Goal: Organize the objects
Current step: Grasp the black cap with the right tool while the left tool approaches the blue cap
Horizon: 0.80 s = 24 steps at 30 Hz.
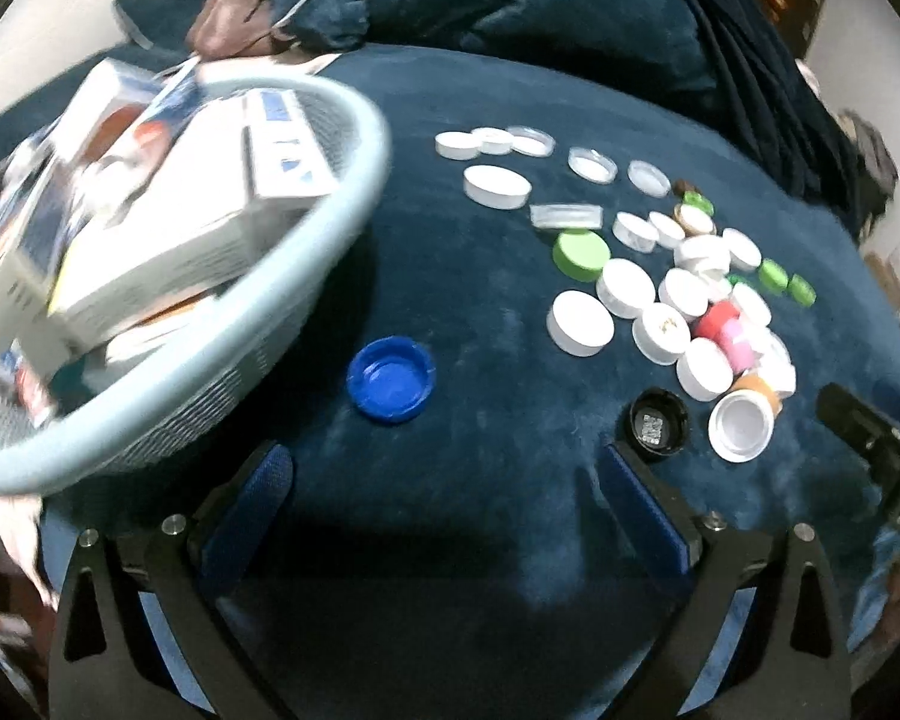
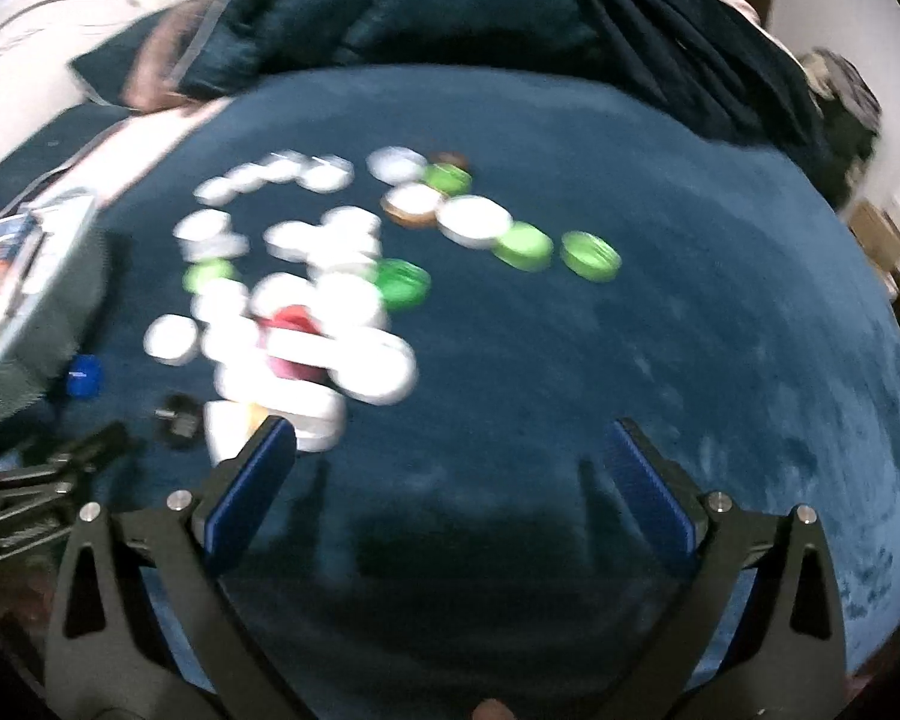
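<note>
My left gripper [image 1: 447, 468] has its tongs wide apart with nothing between them, low over the dark blue blanket [image 1: 480, 276]. A blue cap [image 1: 391, 379] lies open side up just ahead, at about 11 o'clock. A pale basket [image 1: 168, 414] full of boxes [image 1: 210, 204] sits at 10 o'clock. Lots of white, green and pink caps [image 1: 660, 288] are bunched at 1 o'clock. My right gripper [image 2: 450, 462] is apart and empty too, and its picture is blurry.
</note>
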Each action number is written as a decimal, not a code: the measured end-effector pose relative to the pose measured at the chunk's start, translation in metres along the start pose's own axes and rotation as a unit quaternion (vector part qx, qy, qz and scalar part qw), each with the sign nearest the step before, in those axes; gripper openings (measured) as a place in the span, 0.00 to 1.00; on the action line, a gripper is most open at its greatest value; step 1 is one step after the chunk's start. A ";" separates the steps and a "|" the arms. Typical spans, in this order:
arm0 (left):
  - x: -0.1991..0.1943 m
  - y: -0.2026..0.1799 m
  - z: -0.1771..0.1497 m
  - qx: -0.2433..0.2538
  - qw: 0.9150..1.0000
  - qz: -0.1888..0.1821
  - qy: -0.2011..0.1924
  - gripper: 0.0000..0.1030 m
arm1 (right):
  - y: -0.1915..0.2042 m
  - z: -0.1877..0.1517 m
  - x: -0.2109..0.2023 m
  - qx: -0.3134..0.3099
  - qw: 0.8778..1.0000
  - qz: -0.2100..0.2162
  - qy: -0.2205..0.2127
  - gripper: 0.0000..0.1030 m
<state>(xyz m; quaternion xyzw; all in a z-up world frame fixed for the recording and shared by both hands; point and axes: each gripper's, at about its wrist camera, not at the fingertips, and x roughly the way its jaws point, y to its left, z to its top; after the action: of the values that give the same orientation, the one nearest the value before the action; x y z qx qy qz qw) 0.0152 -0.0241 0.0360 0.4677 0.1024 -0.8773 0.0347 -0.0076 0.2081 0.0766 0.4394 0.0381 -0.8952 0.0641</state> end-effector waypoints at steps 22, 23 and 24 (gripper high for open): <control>-0.018 0.056 -0.025 -0.093 0.995 0.015 -0.023 0.98 | 0.099 -0.002 0.046 -0.114 0.982 0.127 0.076 0.40; -0.018 0.054 -0.024 -0.093 0.995 0.013 -0.025 0.98 | 0.099 -0.004 0.046 -0.120 0.982 0.125 0.074 0.40; -0.017 0.053 -0.023 -0.094 0.995 0.011 -0.027 0.98 | 0.099 -0.006 0.046 -0.125 0.981 0.125 0.074 0.40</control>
<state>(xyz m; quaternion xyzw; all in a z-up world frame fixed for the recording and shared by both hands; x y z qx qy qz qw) 0.0516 -0.0718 0.0304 0.4393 0.1784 -0.8758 0.0906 -0.0161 0.1070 0.0358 0.4942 0.0993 -0.8332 0.2274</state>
